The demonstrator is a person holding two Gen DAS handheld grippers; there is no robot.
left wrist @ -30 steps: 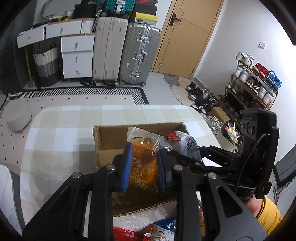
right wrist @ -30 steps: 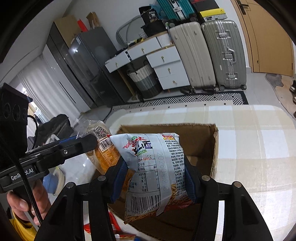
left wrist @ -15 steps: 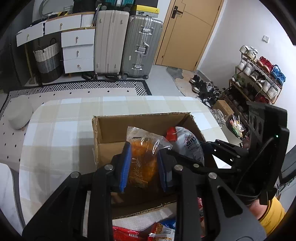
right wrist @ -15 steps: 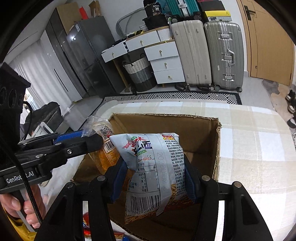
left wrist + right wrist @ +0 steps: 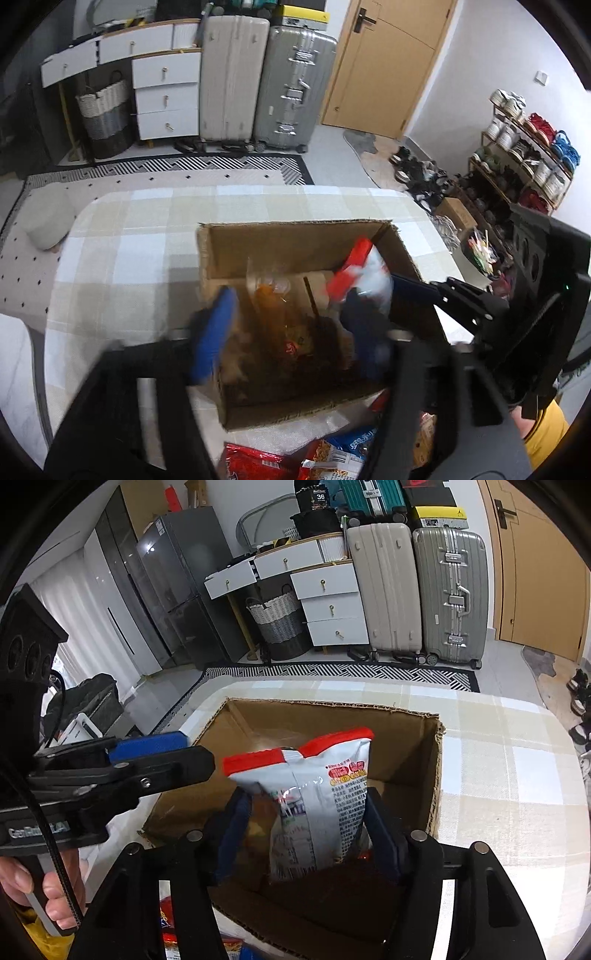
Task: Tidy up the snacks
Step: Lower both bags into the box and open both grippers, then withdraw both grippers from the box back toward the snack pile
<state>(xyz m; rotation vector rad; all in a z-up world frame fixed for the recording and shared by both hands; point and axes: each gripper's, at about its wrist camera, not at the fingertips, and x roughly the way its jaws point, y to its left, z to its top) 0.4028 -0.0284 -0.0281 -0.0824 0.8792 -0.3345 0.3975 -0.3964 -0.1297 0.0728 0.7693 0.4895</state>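
Note:
An open cardboard box [image 5: 295, 236] [image 5: 406, 746] stands on the checked tablecloth. My left gripper [image 5: 291, 332] is over the box with its jaws spread wide; the clear orange snack bag [image 5: 273, 306] sits loose between them, down in the box, blurred. My right gripper [image 5: 306, 834] is over the box too, its jaws spread, and the white bag with a red top [image 5: 317, 797] [image 5: 362, 277] stands between them, not squeezed. The left gripper also shows in the right wrist view [image 5: 155, 753].
More snack packs [image 5: 295, 458] lie on the table in front of the box. The table [image 5: 129, 240] runs left and behind the box. Suitcases [image 5: 266, 81], drawers and a shoe rack [image 5: 524, 155] stand far off on the floor.
Both grippers have opened over the box. The orange bag and the white bag have dropped lower into the box. The left view is blurred by motion.

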